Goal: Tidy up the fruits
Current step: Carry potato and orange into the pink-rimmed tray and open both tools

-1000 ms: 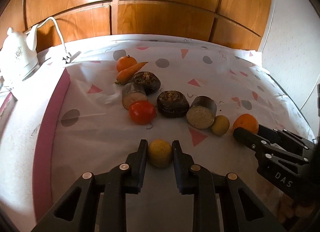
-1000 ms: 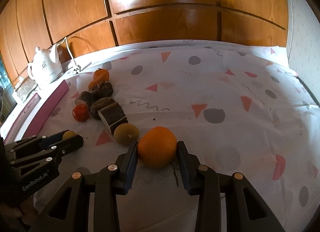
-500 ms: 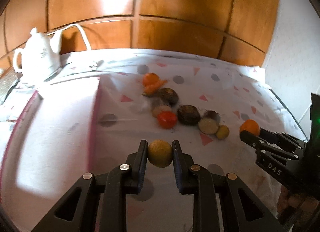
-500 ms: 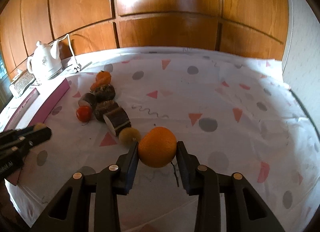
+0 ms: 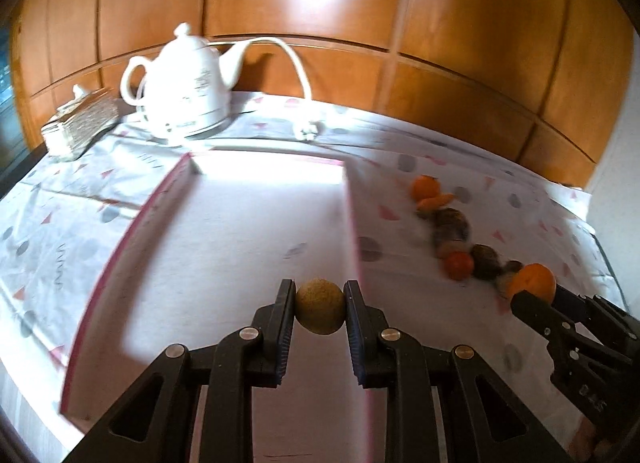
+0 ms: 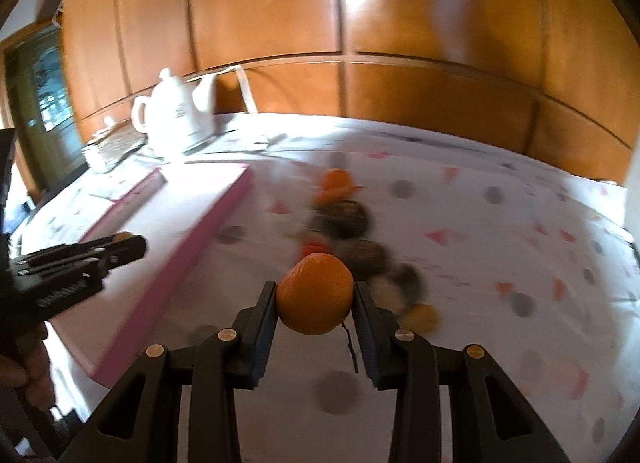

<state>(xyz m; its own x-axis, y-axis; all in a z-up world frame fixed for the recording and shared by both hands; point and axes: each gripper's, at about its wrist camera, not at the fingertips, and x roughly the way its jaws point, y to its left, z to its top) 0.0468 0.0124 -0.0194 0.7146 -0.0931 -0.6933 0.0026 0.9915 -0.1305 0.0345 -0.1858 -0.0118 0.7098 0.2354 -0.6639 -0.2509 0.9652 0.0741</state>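
My left gripper (image 5: 320,305) is shut on a small yellow-green fruit (image 5: 320,306) and holds it above the right part of a pink-edged white tray (image 5: 224,247). My right gripper (image 6: 315,295) is shut on an orange (image 6: 315,294), lifted above the cloth to the right of the tray (image 6: 208,231). The orange also shows in the left wrist view (image 5: 534,282). The left gripper shows in the right wrist view (image 6: 120,243) over the tray. A blurred row of produce lies on the cloth: a tomato (image 5: 459,265), dark roots (image 5: 450,223), a carrot and a tangerine (image 5: 426,187).
A white teapot (image 5: 180,83) with a cord and a flat box (image 5: 80,123) stand behind the tray. Wooden panels back the table. A small yellow fruit (image 6: 420,317) lies beside my right gripper. The patterned cloth (image 6: 500,243) extends to the right.
Both grippers have swung left with their fruits. The left one now hangs over the tray; the right one has lifted the orange and come closer to the tray.
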